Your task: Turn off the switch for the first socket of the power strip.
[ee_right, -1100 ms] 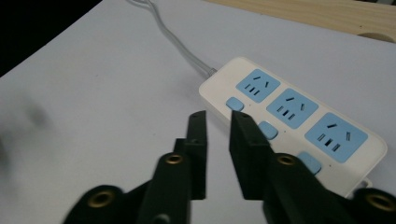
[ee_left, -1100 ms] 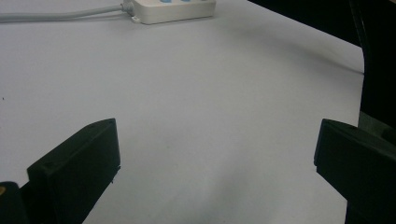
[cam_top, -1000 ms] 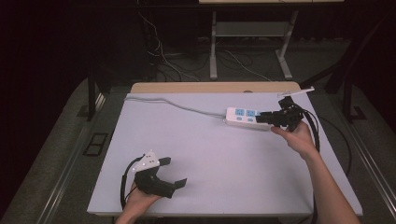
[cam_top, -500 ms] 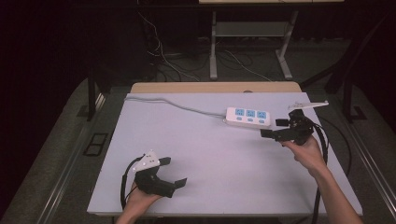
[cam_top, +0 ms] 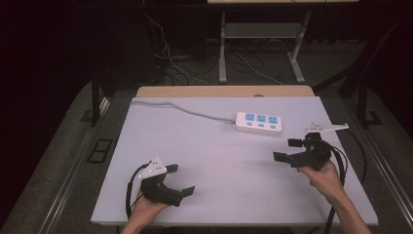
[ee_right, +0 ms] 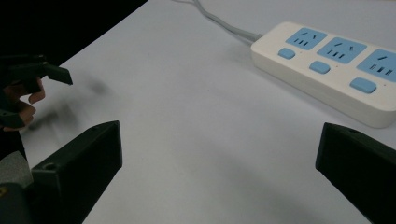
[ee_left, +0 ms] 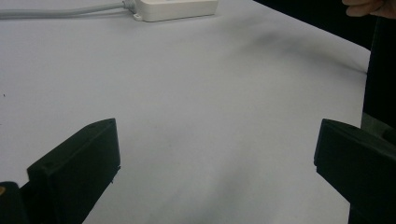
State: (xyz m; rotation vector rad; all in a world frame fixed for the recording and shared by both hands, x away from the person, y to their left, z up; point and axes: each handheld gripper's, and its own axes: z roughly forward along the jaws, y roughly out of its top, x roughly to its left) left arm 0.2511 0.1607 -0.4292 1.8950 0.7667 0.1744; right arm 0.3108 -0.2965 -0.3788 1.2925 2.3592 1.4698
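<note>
Since the earlier frame my right claw point(cam_top: 287, 149) has pulled back from the power strip point(cam_top: 259, 122) toward my side of the table point(cam_top: 214, 161), its jaws just opened wide with nothing between them. Judging by that, my work at the strip looks done: it lies alone at the far right, cord point(cam_top: 185, 111) trailing left. My left claw point(cam_top: 178, 179) waits near the front edge, also wide and empty.

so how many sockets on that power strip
3, in a row along the white power strip: left, middle, right, each blue with a button in front.
</note>
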